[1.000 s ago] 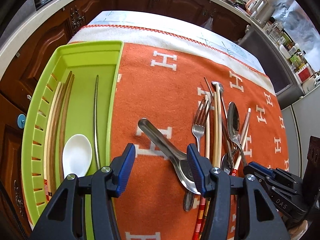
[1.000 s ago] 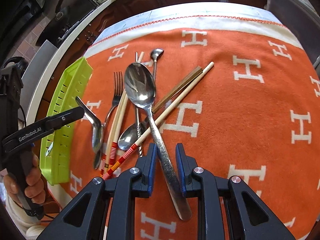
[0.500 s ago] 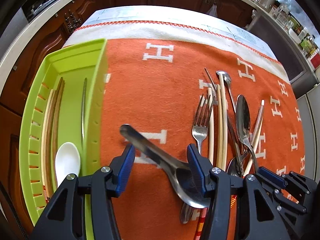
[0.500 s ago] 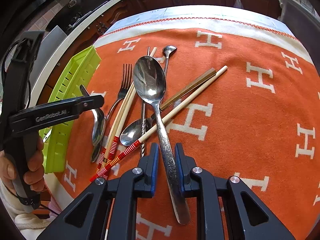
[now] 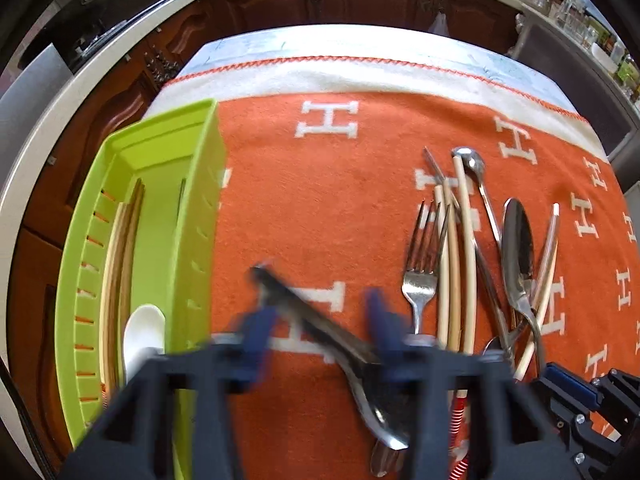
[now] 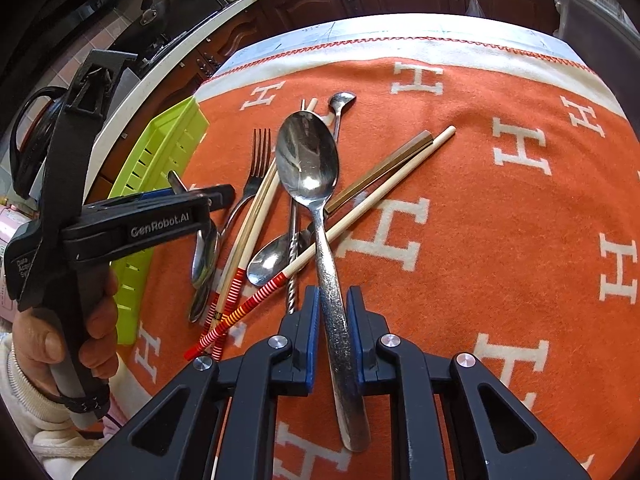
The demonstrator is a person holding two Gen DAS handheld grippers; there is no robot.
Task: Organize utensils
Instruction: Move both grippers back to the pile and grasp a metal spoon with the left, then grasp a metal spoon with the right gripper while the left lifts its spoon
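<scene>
Only left view shows white spoon [image 5: 143, 334]

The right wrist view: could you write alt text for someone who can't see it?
Blue-padded tongs grip a large steel spoon by its handle above an orange blanket strewn with a fork, chopsticks and spoons; a green tray sits left.
</scene>
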